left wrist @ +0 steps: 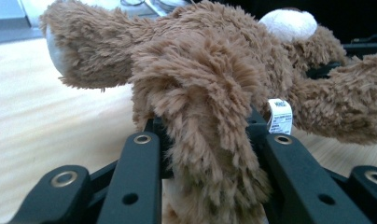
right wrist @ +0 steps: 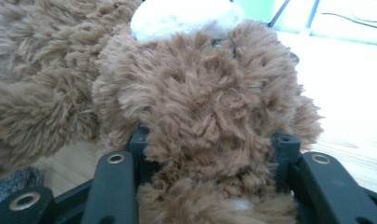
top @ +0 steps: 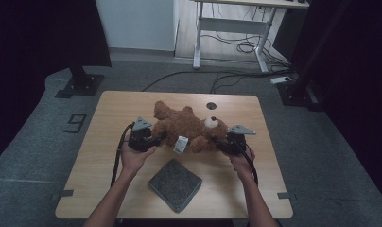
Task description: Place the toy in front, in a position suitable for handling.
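Teddy bear (top: 184, 126): brown plush, it lies on the tabletop (top: 108, 142) near the far middle, with the white muzzle toward the person's right.
Left claw (top: 157, 140): closed on one furry limb of the teddy bear; in the left gripper view the limb (left wrist: 210, 154) sits between the two black jaws.
Right claw (top: 219, 144): closed on the plush at the head end (right wrist: 210, 140).
Label (left wrist: 280, 115): white tag, it hangs from the body.
Grey cloth (top: 175, 183): folded, flat on the tabletop, near the person, apart from the bear.
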